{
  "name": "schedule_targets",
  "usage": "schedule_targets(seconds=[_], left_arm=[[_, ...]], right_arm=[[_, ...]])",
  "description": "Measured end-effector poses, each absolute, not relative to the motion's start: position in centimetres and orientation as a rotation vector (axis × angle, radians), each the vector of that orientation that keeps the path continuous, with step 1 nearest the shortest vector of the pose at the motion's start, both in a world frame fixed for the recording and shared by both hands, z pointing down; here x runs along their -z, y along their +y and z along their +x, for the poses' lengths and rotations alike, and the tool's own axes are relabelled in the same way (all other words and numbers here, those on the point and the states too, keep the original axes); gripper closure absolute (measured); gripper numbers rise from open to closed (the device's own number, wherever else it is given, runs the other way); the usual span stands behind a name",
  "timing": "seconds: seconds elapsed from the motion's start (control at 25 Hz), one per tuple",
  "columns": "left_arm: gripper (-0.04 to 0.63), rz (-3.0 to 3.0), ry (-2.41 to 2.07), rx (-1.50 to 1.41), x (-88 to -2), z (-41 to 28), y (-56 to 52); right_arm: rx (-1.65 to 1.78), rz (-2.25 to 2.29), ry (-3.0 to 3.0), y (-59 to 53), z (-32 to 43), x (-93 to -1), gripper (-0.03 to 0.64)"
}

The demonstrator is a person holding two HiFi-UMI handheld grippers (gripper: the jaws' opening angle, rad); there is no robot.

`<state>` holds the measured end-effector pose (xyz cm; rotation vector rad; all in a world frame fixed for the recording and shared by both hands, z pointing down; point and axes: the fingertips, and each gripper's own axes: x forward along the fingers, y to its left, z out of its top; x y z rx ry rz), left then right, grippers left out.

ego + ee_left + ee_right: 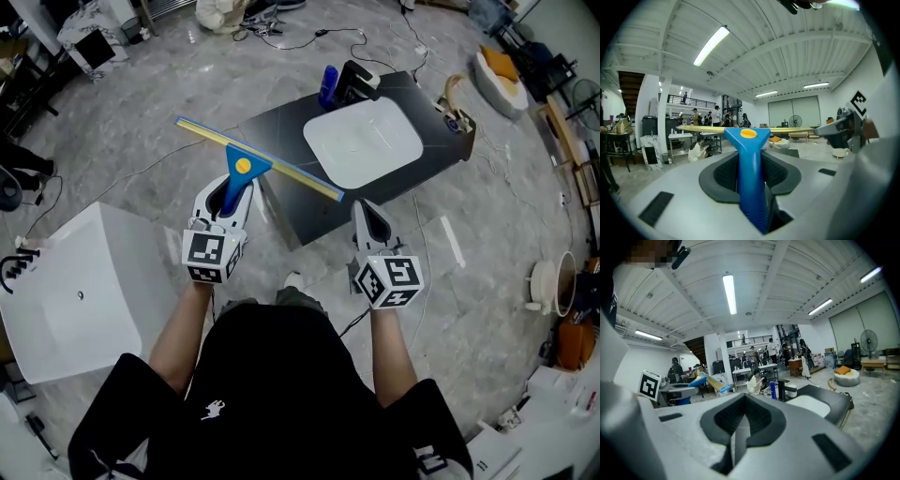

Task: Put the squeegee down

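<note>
Left gripper (229,195) clenched on the squeegee (246,165) handle, right gripper (368,216) pinched together and empty: lower it level onto the black board (286,122), blade flat, before letting go.

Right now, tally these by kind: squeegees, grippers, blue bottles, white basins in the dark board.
Squeegee: 1
Grippers: 2, the left gripper and the right gripper
Blue bottle: 1
White basin: 1
Total: 5

Blue-handled squeegee (246,172), yellow along its blade — against a grey-veined marble floor (131,122), black table (281,122) and white tray (364,142).
</note>
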<state>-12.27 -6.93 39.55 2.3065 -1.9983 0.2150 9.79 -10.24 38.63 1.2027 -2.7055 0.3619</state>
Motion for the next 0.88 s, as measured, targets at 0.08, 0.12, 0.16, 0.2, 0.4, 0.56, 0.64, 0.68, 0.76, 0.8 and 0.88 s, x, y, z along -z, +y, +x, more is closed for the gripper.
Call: schedule_targets(seconds=[0.08,0.12,0.16,0.2,0.4,0.56,0.64,0.68,0.76,0.8,0.88], left_arm=[[0.468,2.304,-1.998,-0.225,-39.8,-11.6,-8.0],[0.468,2.302,-1.996,-0.232,-40.1,-11.3,-8.5],[0.468,2.3,-1.995,-0.24,-40.3,-11.0,-9.0],[0.468,2.296,-1.994,-0.248,-40.5,-10.7,-9.4],[0.468,2.279,-2.012,-0.264,-40.9,-9.3,-11.0],[0.468,2.274,-2.01,-0.261,-41.3,-8.5,-11.8],[0.468,2.272,-2.001,-0.271,-41.7,-8.2,-12.1],[0.468,2.273,-1.996,-0.282,-41.9,-8.1,-12.2],[0.468,2.278,-1.977,-0.302,-42.5,-7.9,-12.5],[0.468,2.281,-1.964,-0.314,-42.8,-7.8,-12.7],[0.468,2.292,-1.936,-0.351,-43.5,-7.9,-13.1]], right_arm=[[-0.375,1.192,-2.71,-11.5,10.4,-39.1,0.615],[-0.381,1.189,-2.712,-12.0,10.7,-39.3,0.615],[-0.385,1.186,-2.713,-12.6,11.0,-39.4,0.615],[-0.389,1.181,-2.713,-13.0,11.3,-39.6,0.615],[-0.403,1.157,-2.723,-15.3,12.7,-40.4,0.615],[-0.413,1.155,-2.73,-16.2,13.4,-40.6,0.615],[-0.418,1.15,-2.73,-16.4,13.5,-40.8,0.615],[-0.421,1.145,-2.729,-16.5,13.6,-41.0,0.615],[-0.43,1.141,-2.724,-16.6,13.7,-41.6,0.615],[-0.436,1.144,-2.718,-16.6,13.8,-41.9,0.615],[-0.45,1.161,-2.701,-16.9,13.9,-42.6,0.615]])
